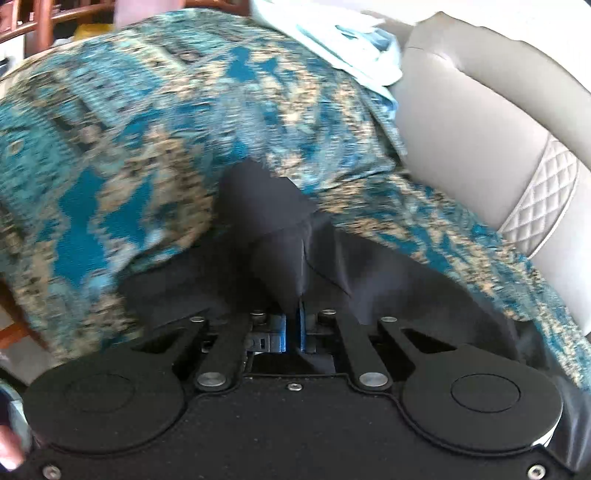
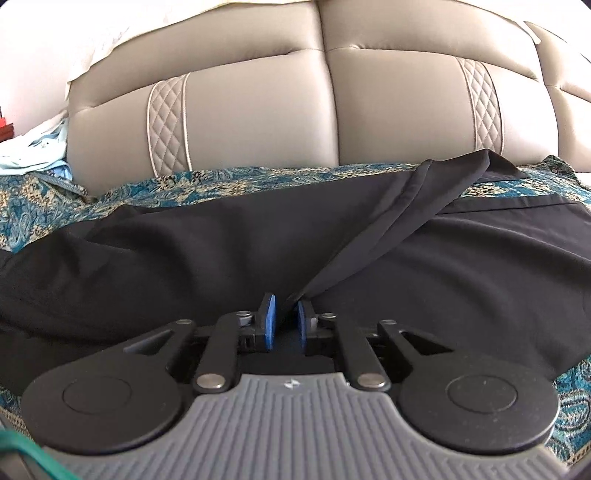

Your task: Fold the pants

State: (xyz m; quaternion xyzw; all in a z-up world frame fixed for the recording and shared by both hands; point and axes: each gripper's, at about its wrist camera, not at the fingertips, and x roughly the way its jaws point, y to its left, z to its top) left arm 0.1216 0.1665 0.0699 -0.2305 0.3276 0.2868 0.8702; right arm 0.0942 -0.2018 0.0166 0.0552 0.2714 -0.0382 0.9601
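Note:
Black pants (image 2: 184, 258) lie spread across a teal and beige patterned cover (image 2: 258, 175) on a sofa seat. One long fold (image 2: 406, 206) runs from the back right down to my right gripper (image 2: 287, 314). Its blue pads (image 2: 271, 321) stand apart, with the tip of that fold in the gap and no visible pinch. In the left wrist view a bunched corner of the pants (image 1: 266, 221) rises over the patterned cover (image 1: 147, 110). My left gripper (image 1: 293, 317) is shut on that black cloth.
The beige sofa backrest (image 2: 277, 110) with quilted stripes rises just behind the pants; it is at the right in the left wrist view (image 1: 480, 129). A pale blue cloth (image 1: 351, 40) lies at the cover's far end (image 2: 33, 151). Wooden furniture (image 1: 40, 22) stands beyond.

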